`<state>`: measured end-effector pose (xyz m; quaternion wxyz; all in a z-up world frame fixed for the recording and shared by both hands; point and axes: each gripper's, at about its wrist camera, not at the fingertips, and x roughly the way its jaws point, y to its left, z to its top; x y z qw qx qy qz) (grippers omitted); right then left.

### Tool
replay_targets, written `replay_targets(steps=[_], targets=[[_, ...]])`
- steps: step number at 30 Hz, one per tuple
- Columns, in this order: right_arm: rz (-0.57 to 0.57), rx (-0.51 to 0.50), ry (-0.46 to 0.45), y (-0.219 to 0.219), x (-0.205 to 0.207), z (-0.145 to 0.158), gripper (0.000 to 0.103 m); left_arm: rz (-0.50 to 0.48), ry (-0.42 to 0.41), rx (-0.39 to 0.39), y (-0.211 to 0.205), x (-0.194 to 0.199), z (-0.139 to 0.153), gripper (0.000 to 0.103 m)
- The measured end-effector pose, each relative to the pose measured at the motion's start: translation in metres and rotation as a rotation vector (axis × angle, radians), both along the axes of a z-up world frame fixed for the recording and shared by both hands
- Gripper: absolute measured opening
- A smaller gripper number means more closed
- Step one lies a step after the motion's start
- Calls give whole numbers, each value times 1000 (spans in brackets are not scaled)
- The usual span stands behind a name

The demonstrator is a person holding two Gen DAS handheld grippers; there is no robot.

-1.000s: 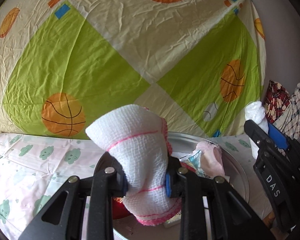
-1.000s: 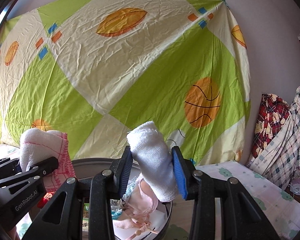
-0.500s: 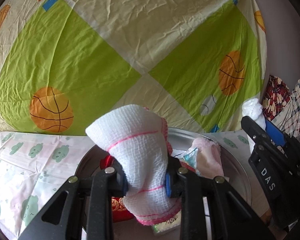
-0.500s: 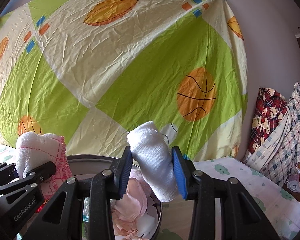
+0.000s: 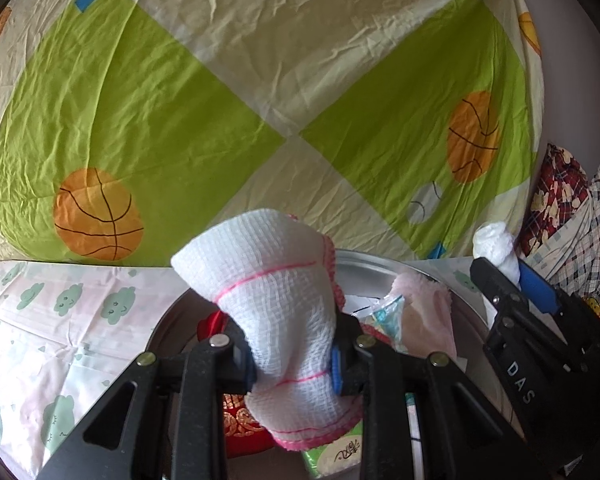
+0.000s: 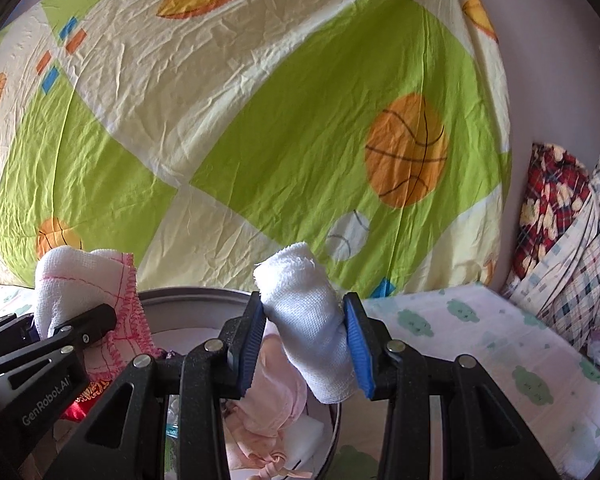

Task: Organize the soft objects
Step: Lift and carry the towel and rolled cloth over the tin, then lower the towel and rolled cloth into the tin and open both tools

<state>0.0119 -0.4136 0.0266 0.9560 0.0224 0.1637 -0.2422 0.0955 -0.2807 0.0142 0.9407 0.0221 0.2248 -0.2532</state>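
Both cloths look light and squishy: left gripper (image 5: pixel 294 364) pinches the pink-stitched gauze cloth (image 5: pixel 274 300) mid-roll, right gripper (image 6: pixel 306 354) squeezes the white towel roll (image 6: pixel 312 320) mid-body, so neither should slip.

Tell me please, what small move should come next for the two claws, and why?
Probably lower both a little further toward the metal basin. The left claw is shut on the pink-edged gauze cloth and the right claw on the white towel roll; both cloths hang above the basin, which already holds a pink garment.
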Motion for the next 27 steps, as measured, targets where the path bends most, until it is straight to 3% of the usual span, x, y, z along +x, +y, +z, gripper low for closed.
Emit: replay_targets(steps=[12, 27], targets=[[79, 96, 135, 2, 19, -18, 42, 23, 44, 64, 4, 9, -9, 24], [150, 173, 172, 7, 25, -24, 42, 28, 53, 106, 4, 10, -10, 24]])
